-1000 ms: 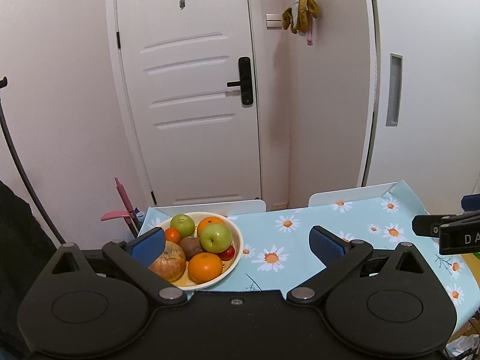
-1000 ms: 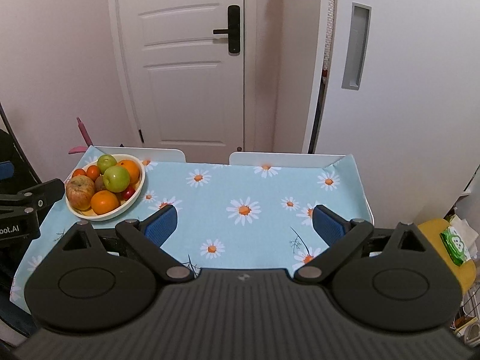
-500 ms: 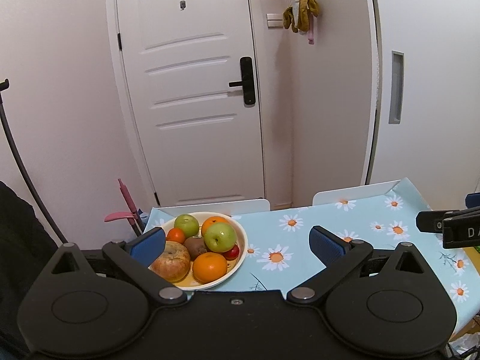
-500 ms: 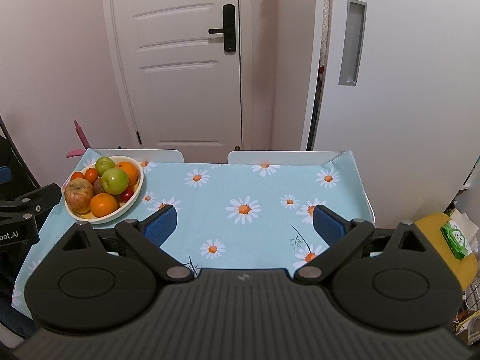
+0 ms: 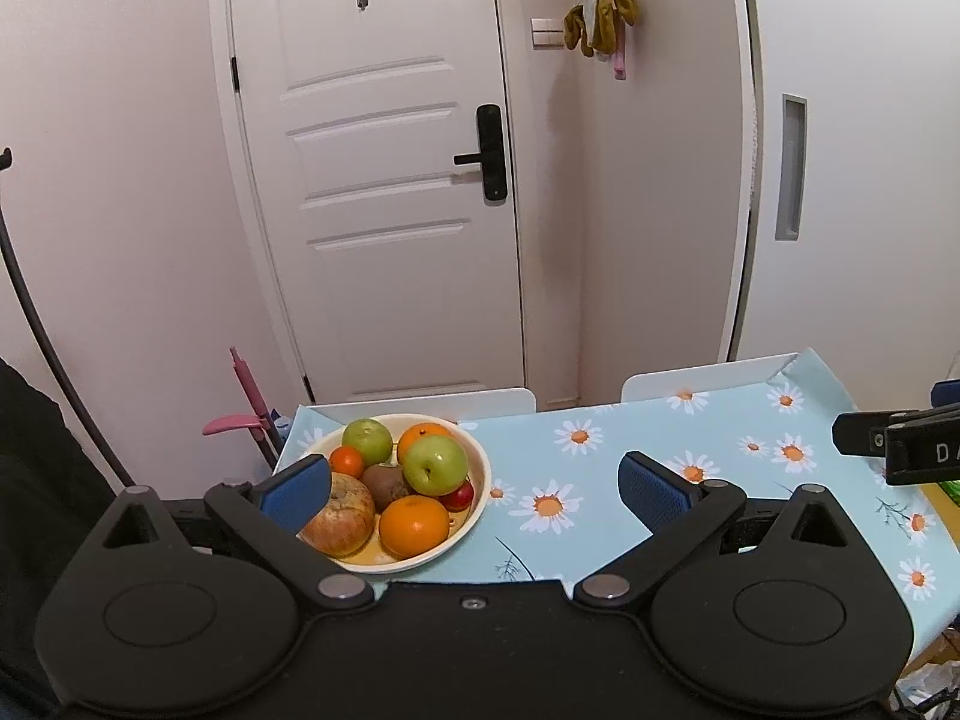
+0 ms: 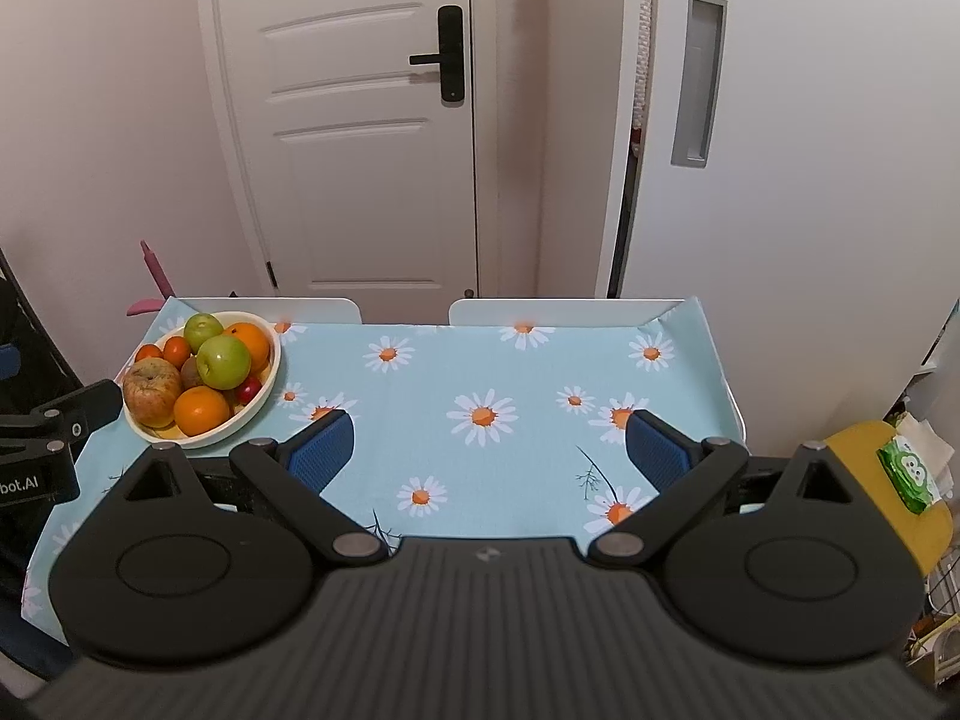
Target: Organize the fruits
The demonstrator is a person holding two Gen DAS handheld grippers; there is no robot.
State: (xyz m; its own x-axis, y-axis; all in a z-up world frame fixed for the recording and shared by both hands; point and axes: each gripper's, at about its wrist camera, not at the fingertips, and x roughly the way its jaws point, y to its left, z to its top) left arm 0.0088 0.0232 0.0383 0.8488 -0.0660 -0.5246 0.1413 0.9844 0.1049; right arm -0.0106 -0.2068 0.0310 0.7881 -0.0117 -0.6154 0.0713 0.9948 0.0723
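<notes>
Closer now sits the bowl (image 5: 474,510) in both views, drifting toward frame centre as the two grippers ease in. All the fruit is piled in it at the table's (image 6: 540,372) far left corner: two green apples (image 5: 434,464), oranges (image 5: 414,526), a russet apple (image 5: 337,514), small red ones tucked between. None lies loose on the daisy cloth, which fits fruit already gathered or fruit waiting to be sorted out. Left gripper (image 5: 474,489) hovers just short of the bowl, jaws spread wide, empty, bowl left of its centreline. Right gripper (image 6: 486,450) hangs mid-table, equally wide and empty, bowl well off to its left.
</notes>
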